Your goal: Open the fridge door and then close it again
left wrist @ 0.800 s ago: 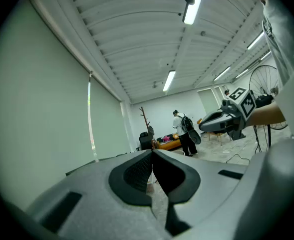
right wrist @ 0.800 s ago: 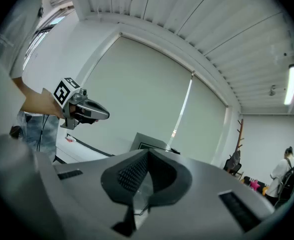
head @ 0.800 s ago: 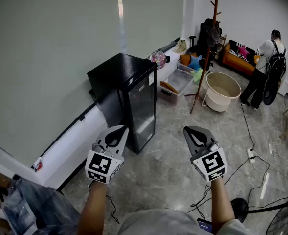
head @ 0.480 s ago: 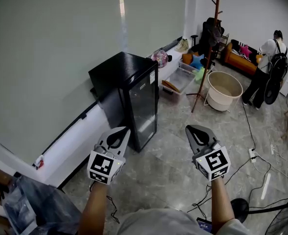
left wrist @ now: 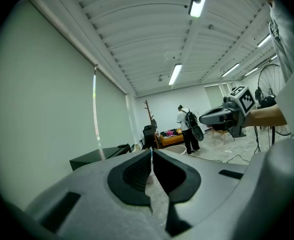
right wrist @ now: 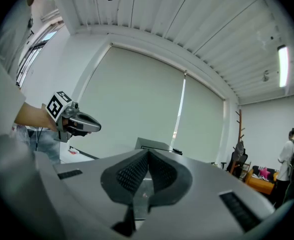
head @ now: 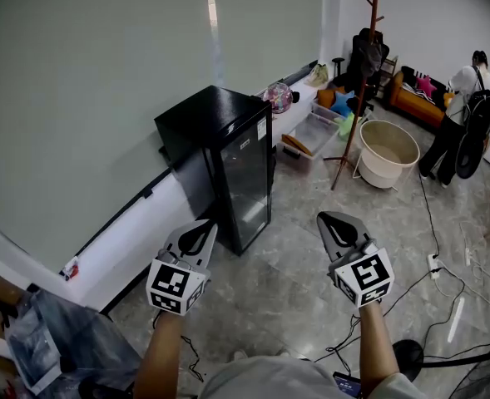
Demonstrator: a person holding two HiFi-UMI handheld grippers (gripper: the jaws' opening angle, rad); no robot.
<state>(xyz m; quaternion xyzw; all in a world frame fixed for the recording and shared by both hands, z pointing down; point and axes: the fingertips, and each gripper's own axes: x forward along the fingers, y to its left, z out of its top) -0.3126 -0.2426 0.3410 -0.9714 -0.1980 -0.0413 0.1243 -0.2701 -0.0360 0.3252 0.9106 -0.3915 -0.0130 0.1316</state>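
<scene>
A small black fridge [head: 225, 161] with a dark glass door stands closed against the low white ledge by the wall; its top shows in the left gripper view [left wrist: 94, 156] and in the right gripper view [right wrist: 154, 145]. My left gripper [head: 201, 228] is held in the air short of the fridge's front corner, shut, with nothing between its jaws. My right gripper [head: 330, 222] hovers to the right of the fridge over the floor, also shut and empty. Each gripper sees the other: the right gripper [left wrist: 206, 118] and the left gripper [right wrist: 94, 127]. Neither touches the fridge.
A wooden coat stand [head: 354, 81], a round beige tub [head: 387, 152] and a clear storage box [head: 309, 135] stand beyond the fridge. A person [head: 461, 119] stands at the far right by an orange sofa. Cables and a power strip [head: 434, 264] lie on the floor to the right.
The view has drifted slightly, so the fridge sits a little further right and lower. Both grippers keep nearly the same place and stay shut.
</scene>
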